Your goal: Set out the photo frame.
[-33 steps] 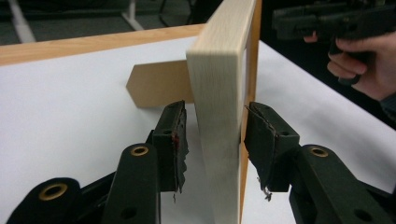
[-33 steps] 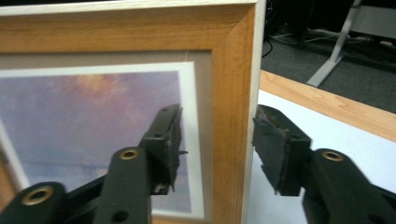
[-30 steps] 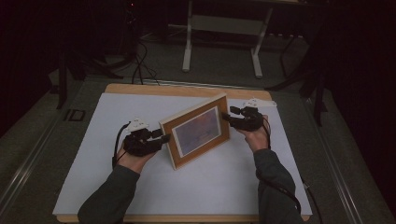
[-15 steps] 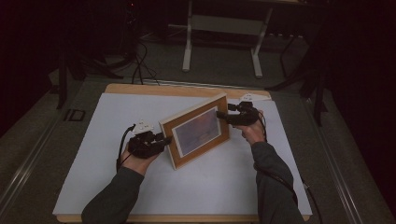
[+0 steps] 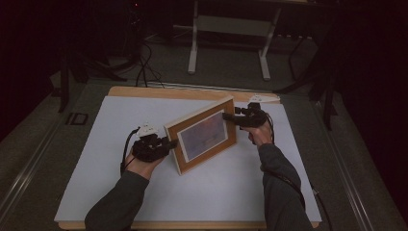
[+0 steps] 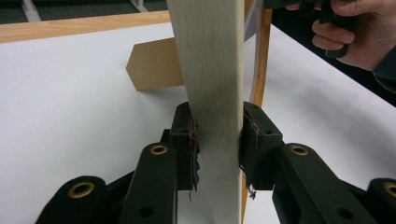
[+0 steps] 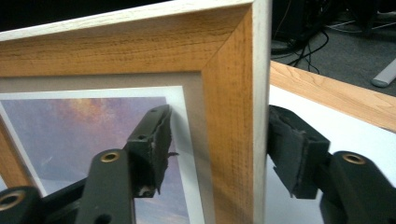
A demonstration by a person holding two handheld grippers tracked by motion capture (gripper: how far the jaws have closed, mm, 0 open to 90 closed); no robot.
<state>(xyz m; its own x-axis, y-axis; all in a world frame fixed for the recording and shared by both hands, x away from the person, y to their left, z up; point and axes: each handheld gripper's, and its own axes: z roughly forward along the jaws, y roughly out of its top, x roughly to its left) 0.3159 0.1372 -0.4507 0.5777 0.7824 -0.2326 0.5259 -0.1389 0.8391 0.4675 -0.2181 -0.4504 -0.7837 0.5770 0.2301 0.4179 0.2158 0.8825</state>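
A wooden picture frame (image 5: 204, 134) with a purple-sky print stands tilted on the white table top (image 5: 120, 120). Its pale side edge (image 6: 215, 70) runs up between the jaws of my left gripper (image 5: 171, 143) (image 6: 218, 140). Those jaws have just been closing, and both pads now press on that edge. My right gripper (image 5: 228, 116) (image 7: 217, 140) straddles the frame's upper right corner (image 7: 229, 70). One of its pads is in front of the print and the other is against the back, with a gap on the front side. The frame's cardboard stand (image 6: 154, 65) rests on the table behind it.
The white sheet lies on a wooden table whose edge (image 5: 144, 91) shows at the back. On the dark floor beyond it are a metal stand (image 5: 228, 43) and cables (image 5: 142, 62). The other hand (image 6: 350, 32) is visible past the frame in the left gripper view.
My right gripper has moved left to the frame's upper right corner. The left hand has kept its place at the frame's lower left edge. The frame has not shifted.
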